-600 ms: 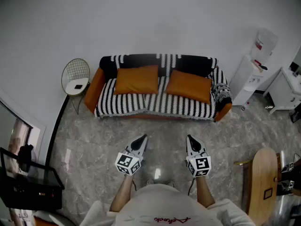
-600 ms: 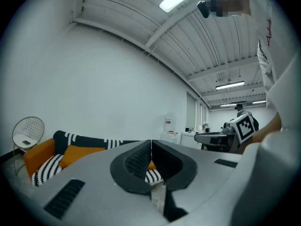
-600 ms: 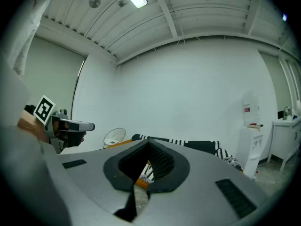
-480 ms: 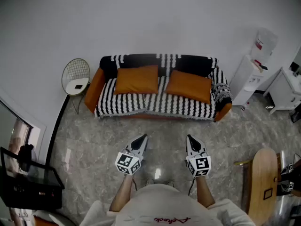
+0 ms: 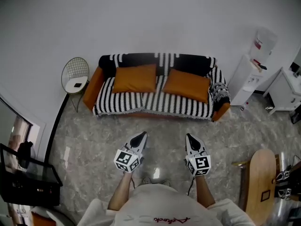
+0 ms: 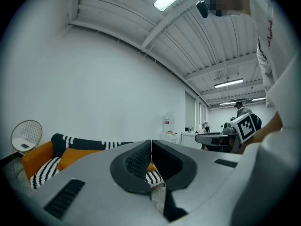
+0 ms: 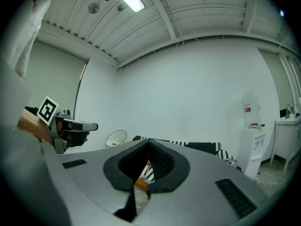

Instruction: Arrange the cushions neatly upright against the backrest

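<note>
Nearest, the left gripper [image 5: 140, 137] and the right gripper [image 5: 190, 139] were both clenched tight with nothing between their jaws, held level above the marbled floor [image 5: 94, 135] and well apart from the one sofa [image 5: 141, 103]. On its striped seat sat two plump, rectangular orange cushions, the left cushion [image 5: 135, 78] and the right cushion [image 5: 187, 85]. Each leaned against the black-and-white backrest [image 5: 141, 59], the right one slightly askew.
</note>
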Motion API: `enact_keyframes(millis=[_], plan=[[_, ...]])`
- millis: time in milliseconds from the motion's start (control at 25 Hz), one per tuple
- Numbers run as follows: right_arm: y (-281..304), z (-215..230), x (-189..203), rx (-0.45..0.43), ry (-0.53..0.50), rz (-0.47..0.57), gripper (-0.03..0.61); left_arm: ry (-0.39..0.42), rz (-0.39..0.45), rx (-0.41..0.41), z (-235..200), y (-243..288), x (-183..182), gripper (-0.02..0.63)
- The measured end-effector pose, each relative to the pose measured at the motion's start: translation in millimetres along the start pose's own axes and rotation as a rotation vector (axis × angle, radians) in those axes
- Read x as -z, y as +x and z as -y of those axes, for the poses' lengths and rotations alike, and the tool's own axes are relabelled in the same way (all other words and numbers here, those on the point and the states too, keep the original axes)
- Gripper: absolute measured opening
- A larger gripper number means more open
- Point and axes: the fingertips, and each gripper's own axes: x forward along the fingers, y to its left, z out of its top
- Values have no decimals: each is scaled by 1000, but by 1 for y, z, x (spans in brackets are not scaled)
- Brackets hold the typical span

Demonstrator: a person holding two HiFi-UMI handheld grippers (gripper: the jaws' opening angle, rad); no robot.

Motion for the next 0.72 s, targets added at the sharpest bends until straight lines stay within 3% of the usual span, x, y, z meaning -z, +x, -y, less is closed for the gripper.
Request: enact_keyframes(millis=[720], plan=[[-8, 52, 15, -18, -13, -20, 28, -9, 5, -12, 29, 49, 10, 32]])
